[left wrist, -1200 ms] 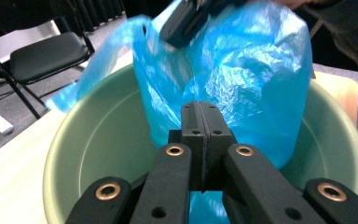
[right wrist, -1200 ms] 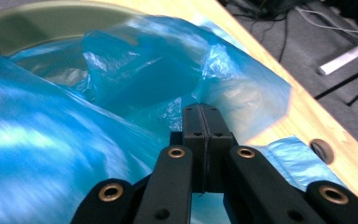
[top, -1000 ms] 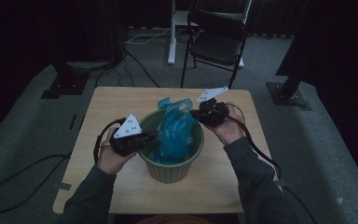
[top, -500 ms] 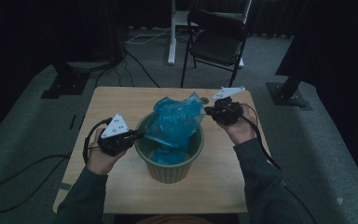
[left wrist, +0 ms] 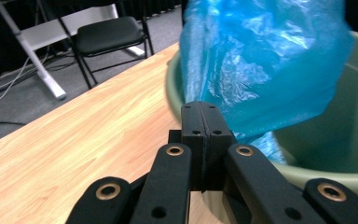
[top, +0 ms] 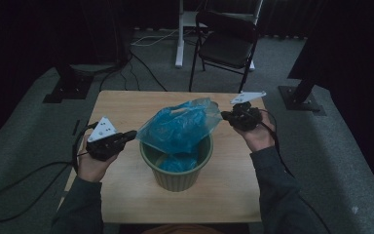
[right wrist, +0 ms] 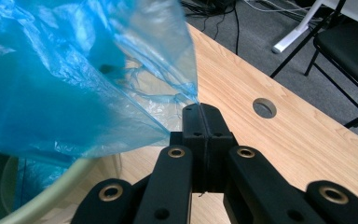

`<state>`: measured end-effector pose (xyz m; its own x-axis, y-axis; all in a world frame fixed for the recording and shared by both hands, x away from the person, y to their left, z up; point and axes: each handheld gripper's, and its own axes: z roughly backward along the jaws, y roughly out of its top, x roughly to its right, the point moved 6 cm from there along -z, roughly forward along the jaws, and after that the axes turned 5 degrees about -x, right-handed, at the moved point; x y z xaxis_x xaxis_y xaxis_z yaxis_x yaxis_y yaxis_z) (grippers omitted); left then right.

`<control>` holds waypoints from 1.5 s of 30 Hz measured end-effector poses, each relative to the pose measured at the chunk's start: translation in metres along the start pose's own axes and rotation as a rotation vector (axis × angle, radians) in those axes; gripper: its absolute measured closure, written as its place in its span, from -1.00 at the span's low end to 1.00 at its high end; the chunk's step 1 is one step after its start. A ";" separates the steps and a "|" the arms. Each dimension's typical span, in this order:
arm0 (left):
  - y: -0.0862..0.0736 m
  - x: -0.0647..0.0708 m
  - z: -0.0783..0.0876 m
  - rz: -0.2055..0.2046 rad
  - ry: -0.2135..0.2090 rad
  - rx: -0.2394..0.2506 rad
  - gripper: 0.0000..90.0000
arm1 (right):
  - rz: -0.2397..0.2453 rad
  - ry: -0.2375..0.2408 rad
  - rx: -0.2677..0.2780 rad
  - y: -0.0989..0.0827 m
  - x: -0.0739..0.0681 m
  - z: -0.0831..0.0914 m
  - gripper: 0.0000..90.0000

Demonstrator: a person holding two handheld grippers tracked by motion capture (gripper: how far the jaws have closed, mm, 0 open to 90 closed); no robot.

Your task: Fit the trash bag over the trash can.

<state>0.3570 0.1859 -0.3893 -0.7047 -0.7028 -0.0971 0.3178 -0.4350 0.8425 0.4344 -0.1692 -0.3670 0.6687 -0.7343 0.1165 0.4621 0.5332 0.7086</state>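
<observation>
Blue plastic bag (top: pixel 180 127): thin, crinkled, translucent film; stretched wide between the two grippers above the green bucket (top: pixel 177 168), its lower part hanging down inside it.
Green bucket: round, ribbed plastic; stands near the middle of the wooden table (top: pixel 126 105), a little toward the person's edge.
Left gripper (top: pixel 132 133): held in the person's left hand (top: pixel 91 163), just left of the bucket; jaws pressed together on the bag's left edge.
Right gripper (top: pixel 224 116): held in the right hand (top: pixel 259 137), just right of the bucket and farther from the person than the left one; jaws pinched together on the bag's right corner.
High view alone: both sleeves, the grey three-cornered plates on the grippers, trailing cables, a black folding chair (top: pixel 228 45) beyond the table, grey carpet.
Left gripper view adds: black jaws meeting flat with no gap, the bag (left wrist: pixel 261 60) rising from their tips up and to the right; bucket's (left wrist: pixel 335 135) smooth inner wall behind the film; wood grain of the table (left wrist: pixel 74 140); the chair (left wrist: pixel 107 35) beyond.
Right gripper view adds: bag (right wrist: pixel 74 79) fanning out to the left from a single pinched corner at the jaw tips; a round hole (right wrist: pixel 264 108) through the tabletop (right wrist: pixel 284 140); bucket rim (right wrist: pixel 51 196) curving beneath the film.
Bag relative to jaws: clamped at opposite ends, taut between them, its middle over the bucket mouth.
</observation>
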 end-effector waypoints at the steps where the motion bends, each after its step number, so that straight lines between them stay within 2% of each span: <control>1: 0.000 0.000 0.000 0.000 0.000 0.000 1.00 | 0.000 0.000 0.000 0.000 0.000 0.000 1.00; 5: -0.005 -0.006 0.001 0.019 0.011 -0.005 1.00 | -0.012 -0.006 0.002 -0.003 0.004 0.002 1.00; 8: -0.006 -0.005 0.000 0.018 0.007 -0.009 1.00 | -0.017 -0.001 -0.003 -0.005 0.005 0.002 1.00; 13: -0.003 0.001 -0.004 0.005 -0.008 -0.011 1.00 | 0.001 0.035 -0.010 -0.006 -0.002 -0.002 1.00; 14: 0.001 0.004 -0.007 0.002 -0.015 -0.007 1.00 | 0.027 0.078 -0.003 -0.004 -0.010 -0.005 1.00; 17: 0.004 0.005 -0.009 0.005 -0.021 -0.003 0.83 | 0.053 0.087 -0.012 -0.003 -0.018 -0.009 1.00; 18: 0.005 0.006 -0.009 0.005 -0.037 0.004 0.83 | 0.053 0.087 -0.012 -0.003 -0.018 -0.009 1.00; 20: 0.008 0.007 -0.008 0.006 -0.047 0.017 0.62 | 0.069 0.095 -0.012 -0.002 -0.022 -0.012 1.00; 22: 0.011 0.008 -0.003 0.005 -0.064 0.040 0.54 | 0.073 0.100 -0.009 -0.001 -0.023 -0.012 1.00; 29: 0.019 0.002 0.005 0.029 -0.072 0.084 0.44 | 0.073 0.099 -0.004 -0.002 -0.021 -0.010 1.00; 35: 0.035 -0.004 -0.007 0.056 -0.096 0.102 0.38 | 0.081 0.109 0.002 -0.001 -0.024 -0.012 1.00; 38: 0.042 -0.007 -0.024 0.056 -0.091 0.057 0.34 | 0.087 0.112 0.004 0.001 -0.026 -0.012 1.00; 39: 0.042 -0.007 -0.024 0.056 -0.091 0.057 0.35 | 0.088 0.112 0.006 0.001 -0.027 -0.012 1.00; 40: 0.043 -0.010 -0.034 0.078 -0.095 0.033 0.39 | 0.089 0.114 0.007 0.002 -0.027 -0.012 1.00; 43: 0.042 -0.012 -0.041 0.071 -0.076 0.013 0.77 | 0.090 0.110 0.003 0.001 -0.027 -0.012 1.00; 44: 0.039 -0.014 -0.046 0.080 -0.055 -0.001 0.90 | 0.088 0.105 -0.001 0.000 -0.025 -0.012 1.00; 45: 0.038 -0.015 -0.047 0.092 -0.055 -0.007 0.99 | 0.080 0.102 -0.005 -0.001 -0.023 -0.013 1.00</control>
<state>0.4094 0.1534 -0.3812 -0.7060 -0.7082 0.0100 0.3874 -0.3743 0.8425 0.4259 -0.1475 -0.3795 0.7595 -0.6427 0.1008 0.4075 0.5908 0.6963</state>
